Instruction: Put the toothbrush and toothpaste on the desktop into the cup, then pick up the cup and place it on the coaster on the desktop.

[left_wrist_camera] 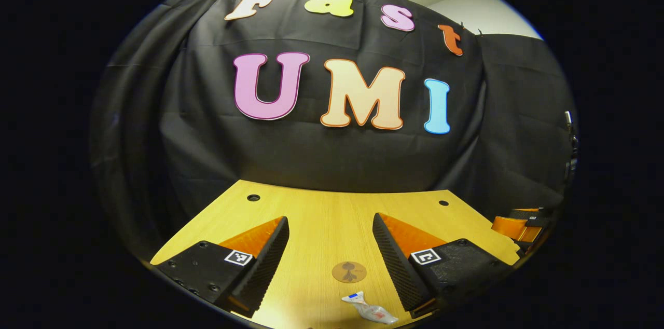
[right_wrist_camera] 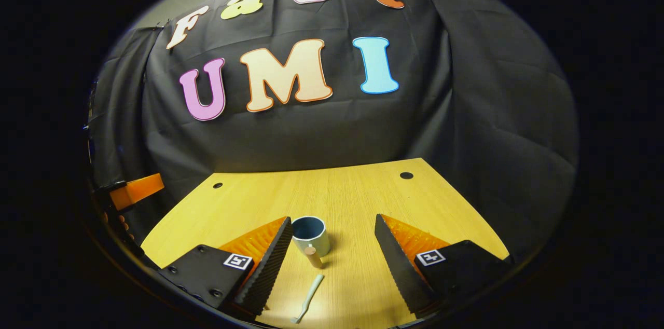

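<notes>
My left gripper (left_wrist_camera: 330, 254) hangs over the desk (left_wrist_camera: 321, 215), jaws wide apart, holding nothing. The coaster (left_wrist_camera: 349, 272) sits low centre between them, and the toothpaste (left_wrist_camera: 369, 310) lies just below it. My right gripper (right_wrist_camera: 332, 254) is likewise spread. The cup (right_wrist_camera: 309, 234) stands beside its left finger, its handle seemingly toward me; the toothbrush (right_wrist_camera: 308, 298) lies at bottom centre.

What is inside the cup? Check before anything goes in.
In the right gripper view the cup stands upright on the desk. Its dark inner wall shows, with nothing sticking out. Its bottom is hidden by the near rim. The toothbrush lies outside, in front of it.
</notes>
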`<state>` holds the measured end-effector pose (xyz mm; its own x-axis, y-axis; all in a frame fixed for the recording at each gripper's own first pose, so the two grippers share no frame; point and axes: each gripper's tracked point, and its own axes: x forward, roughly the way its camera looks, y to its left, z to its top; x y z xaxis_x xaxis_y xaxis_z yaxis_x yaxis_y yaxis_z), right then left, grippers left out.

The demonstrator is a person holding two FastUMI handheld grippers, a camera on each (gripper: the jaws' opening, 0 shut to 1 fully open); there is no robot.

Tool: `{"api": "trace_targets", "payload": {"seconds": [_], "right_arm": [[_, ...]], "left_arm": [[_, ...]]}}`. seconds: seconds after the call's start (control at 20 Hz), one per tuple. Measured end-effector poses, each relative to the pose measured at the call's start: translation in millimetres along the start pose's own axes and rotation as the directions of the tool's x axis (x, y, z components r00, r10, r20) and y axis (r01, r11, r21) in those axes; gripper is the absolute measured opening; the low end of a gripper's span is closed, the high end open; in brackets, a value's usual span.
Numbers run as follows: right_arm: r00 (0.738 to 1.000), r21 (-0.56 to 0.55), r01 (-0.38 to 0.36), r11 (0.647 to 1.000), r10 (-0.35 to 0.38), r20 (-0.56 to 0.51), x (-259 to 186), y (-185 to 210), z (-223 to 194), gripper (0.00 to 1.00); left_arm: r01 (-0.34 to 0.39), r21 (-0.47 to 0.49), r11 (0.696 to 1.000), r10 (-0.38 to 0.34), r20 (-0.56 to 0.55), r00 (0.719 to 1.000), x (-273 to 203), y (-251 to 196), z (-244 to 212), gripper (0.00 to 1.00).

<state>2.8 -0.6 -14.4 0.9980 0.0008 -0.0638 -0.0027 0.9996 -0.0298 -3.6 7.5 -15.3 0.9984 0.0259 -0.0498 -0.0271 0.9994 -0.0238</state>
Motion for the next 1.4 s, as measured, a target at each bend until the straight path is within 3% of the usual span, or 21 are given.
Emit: {"api": "trace_targets", "payload": {"seconds": [0.35,0.85,0.95,1.05,1.1,1.25,1.3,1.4], "right_arm": [[0.99,-0.04,-0.025,0.999,0.019,-0.138,15,19,-38,0.96],[0.896,-0.098,-0.085,0.992,0.033,-0.443,41,45,-132,0.99],[0.863,-0.096,-0.089,0.991,0.029,-0.504,46,47,-149,0.96],[0.813,-0.084,-0.092,0.992,0.026,-0.581,48,47,-168,0.99],[0.789,-0.08,-0.091,0.993,0.023,-0.614,50,47,-176,0.96],[0.726,-0.08,-0.058,0.995,-0.013,-0.687,56,41,-193,0.95],[0.704,-0.07,-0.045,0.997,-0.019,-0.71,58,41,-201,0.99],[0.651,-0.047,-0.006,0.999,-0.032,-0.758,61,39,-215,0.96]], "left_arm": [[-0.009,0.041,0.999,0.011,-0.033,0.999,0,9,-19,0.95],[-0.04,0.016,0.999,0.042,-0.114,0.993,7,31,-53,0.95],[-0.048,0.015,0.999,0.049,-0.123,0.991,8,36,-56,0.94],[-0.057,0.006,0.998,0.057,-0.132,0.99,9,41,-61,0.94],[-0.061,0.001,0.998,0.061,-0.14,0.988,10,43,-64,0.95],[-0.076,-0.011,0.997,0.073,-0.162,0.984,10,52,-72,0.95],[-0.079,-0.015,0.997,0.076,-0.166,0.983,11,54,-73,0.94],[-0.087,-0.013,0.996,0.084,-0.178,0.981,14,59,-77,0.94]]}}
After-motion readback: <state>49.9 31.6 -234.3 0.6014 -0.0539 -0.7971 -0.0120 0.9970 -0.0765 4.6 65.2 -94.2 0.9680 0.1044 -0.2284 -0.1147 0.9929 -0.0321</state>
